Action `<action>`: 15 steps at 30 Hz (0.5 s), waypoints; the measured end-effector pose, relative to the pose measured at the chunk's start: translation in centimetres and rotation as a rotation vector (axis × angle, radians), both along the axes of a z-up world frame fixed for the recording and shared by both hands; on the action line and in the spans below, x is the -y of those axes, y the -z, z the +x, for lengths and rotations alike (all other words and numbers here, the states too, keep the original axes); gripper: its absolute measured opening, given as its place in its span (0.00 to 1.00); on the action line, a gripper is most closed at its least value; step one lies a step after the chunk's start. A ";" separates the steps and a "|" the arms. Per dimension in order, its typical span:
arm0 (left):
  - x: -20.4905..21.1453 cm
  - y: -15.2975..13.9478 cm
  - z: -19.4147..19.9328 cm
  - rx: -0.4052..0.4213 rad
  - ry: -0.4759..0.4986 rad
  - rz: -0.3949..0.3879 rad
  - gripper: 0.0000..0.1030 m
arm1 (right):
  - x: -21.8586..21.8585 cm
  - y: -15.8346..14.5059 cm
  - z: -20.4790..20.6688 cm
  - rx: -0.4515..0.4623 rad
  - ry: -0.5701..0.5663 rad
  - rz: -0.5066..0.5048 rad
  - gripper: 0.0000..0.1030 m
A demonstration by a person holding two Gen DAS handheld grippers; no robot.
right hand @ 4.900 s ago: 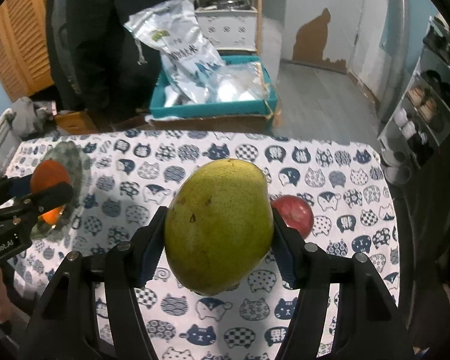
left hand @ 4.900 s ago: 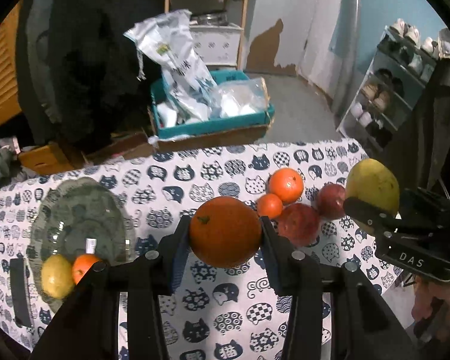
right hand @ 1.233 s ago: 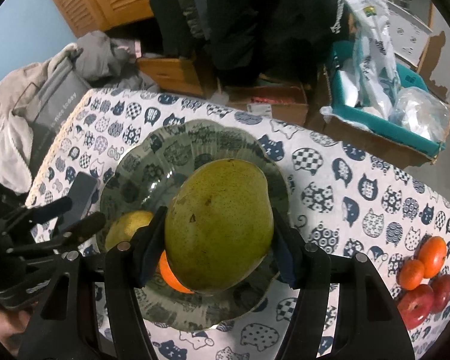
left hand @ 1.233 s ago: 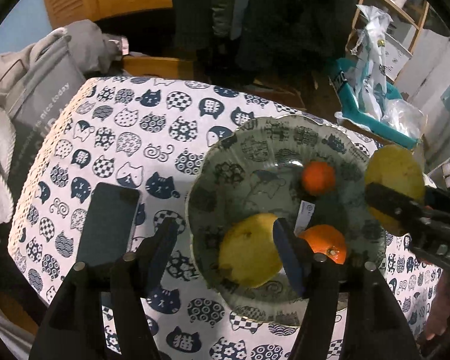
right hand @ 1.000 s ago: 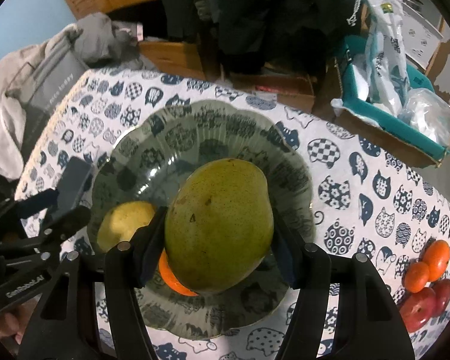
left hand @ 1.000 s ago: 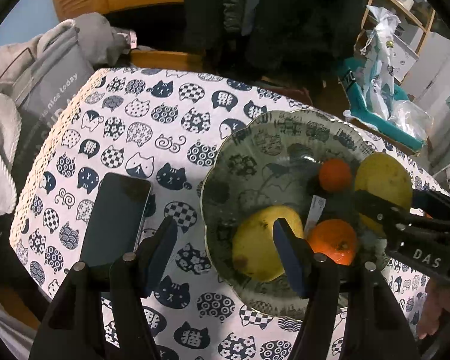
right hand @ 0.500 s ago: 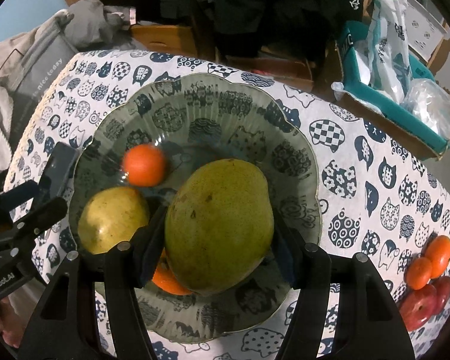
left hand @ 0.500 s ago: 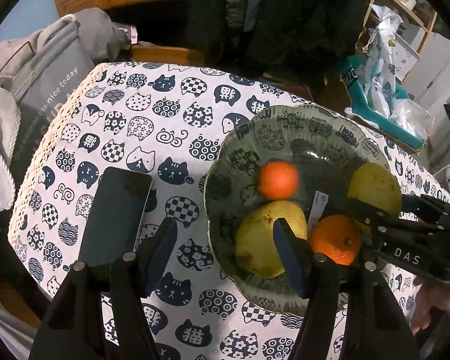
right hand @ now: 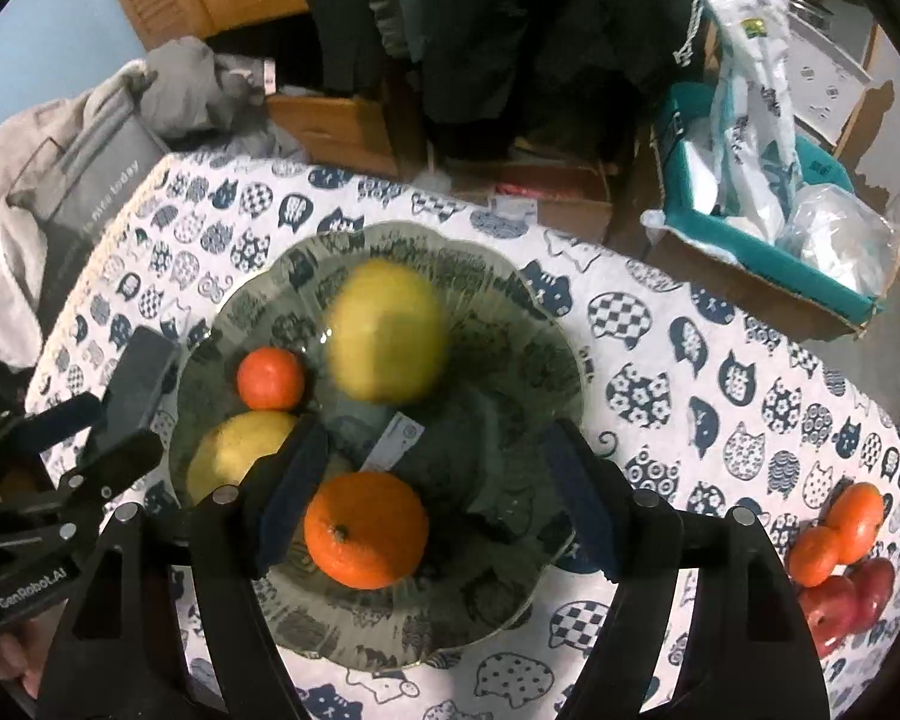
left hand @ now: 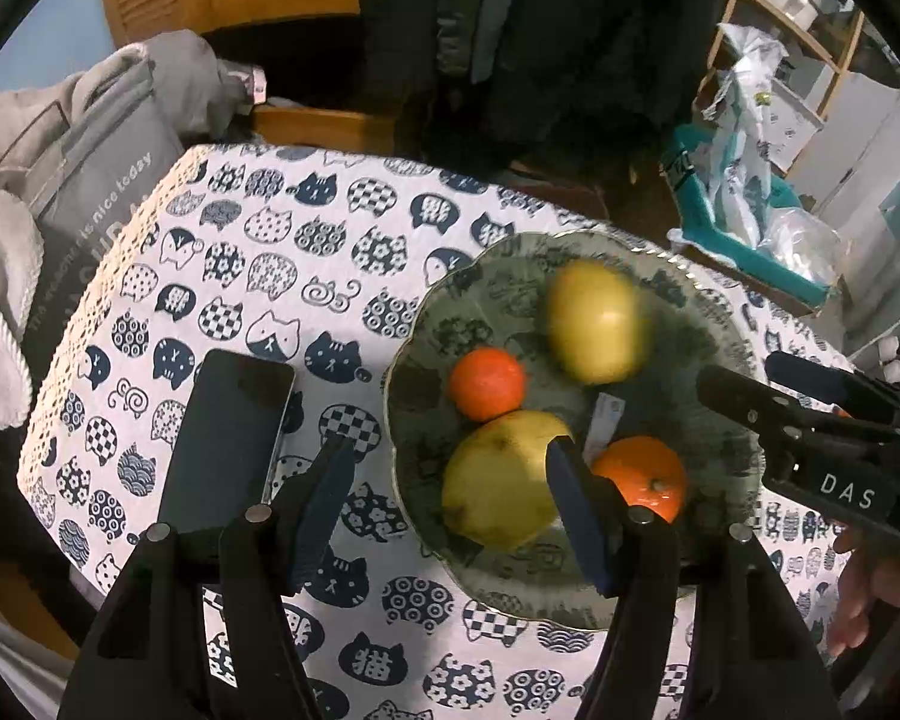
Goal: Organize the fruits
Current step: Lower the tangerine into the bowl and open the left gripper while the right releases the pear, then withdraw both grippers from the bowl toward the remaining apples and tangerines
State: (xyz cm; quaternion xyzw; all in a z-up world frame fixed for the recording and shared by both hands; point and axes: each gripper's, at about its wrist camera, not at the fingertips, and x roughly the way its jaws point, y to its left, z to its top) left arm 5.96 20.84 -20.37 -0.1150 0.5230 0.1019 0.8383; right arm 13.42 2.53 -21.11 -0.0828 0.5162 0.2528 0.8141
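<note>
A green glass plate (right hand: 546, 324) on the cat-print cloth holds a small orange (right hand: 270, 378), a yellow fruit (right hand: 234, 456), a big orange (right hand: 363, 531) and a blurred green-yellow mango (right hand: 387, 330) at its far side. My right gripper (right hand: 435, 438) hovers over the plate. Its jaws are opening and nothing is pressed between them. From the left wrist the mango (left hand: 597, 321) lies free beyond the right gripper (left hand: 744, 372). My left gripper (left hand: 447, 456) stands open and empty above the plate's near-left rim (left hand: 426, 324) and the yellow fruit (left hand: 501, 480).
A dark phone (left hand: 228, 438) lies left of the plate. A grey bag (left hand: 90, 192) sits at the table's left edge. Loose oranges and red apples (right hand: 840, 540) lie at the right. A teal box of plastic bags (right hand: 768, 222) stands beyond the table.
The mango has left my right gripper and now lies on the plate's far side; the jaws have spread. The small orange rolled left across the plate. My left gripper stayed put.
</note>
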 end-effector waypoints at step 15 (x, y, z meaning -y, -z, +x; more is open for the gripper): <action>2.7 -4.9 -0.8 0.105 0.038 -0.006 0.66 | 4.6 -7.0 -2.6 0.186 0.059 0.016 0.74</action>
